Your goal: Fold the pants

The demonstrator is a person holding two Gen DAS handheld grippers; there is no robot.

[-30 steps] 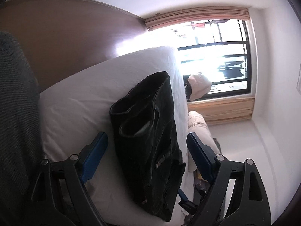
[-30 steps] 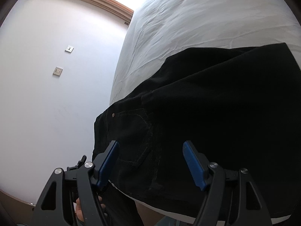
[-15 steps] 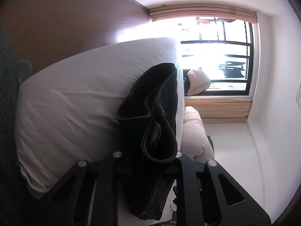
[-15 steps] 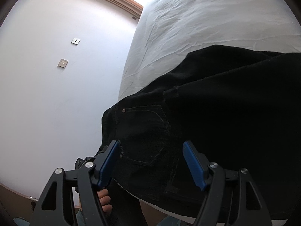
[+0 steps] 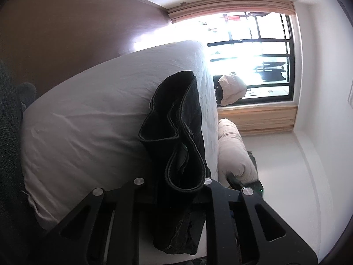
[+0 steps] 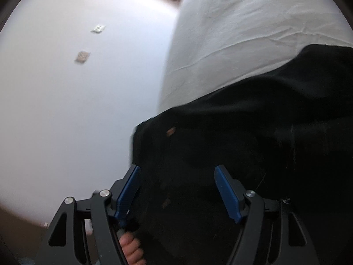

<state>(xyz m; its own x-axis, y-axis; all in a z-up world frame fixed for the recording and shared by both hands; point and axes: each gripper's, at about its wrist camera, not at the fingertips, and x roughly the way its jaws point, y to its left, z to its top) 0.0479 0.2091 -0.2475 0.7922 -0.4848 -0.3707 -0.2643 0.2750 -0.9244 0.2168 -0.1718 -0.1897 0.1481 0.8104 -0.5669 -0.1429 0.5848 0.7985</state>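
Black pants [image 5: 176, 137] lie on the white bed [image 5: 92, 123]. My left gripper [image 5: 174, 185] is shut on the pants' leg hems, which bunch up in a loop between the jaws. In the right wrist view the pants [image 6: 253, 137] fill the lower right, with a rivet and pocket at the waist end. My right gripper [image 6: 177, 190] is open, its blue pads [image 6: 130, 187] either side of the waist fabric, close over it. The right view is blurred.
A window [image 5: 249, 57] with a wooden sill is beyond the bed. A beige cushion [image 5: 233, 145] lies beside the mattress. A brown headboard [image 5: 66, 31] stands behind the bed. A white wall with two switch plates [image 6: 82, 56] is left of the bed.
My left gripper closed on the leg hems and now holds them lifted. My right gripper stayed open and moved closer over the waist end.
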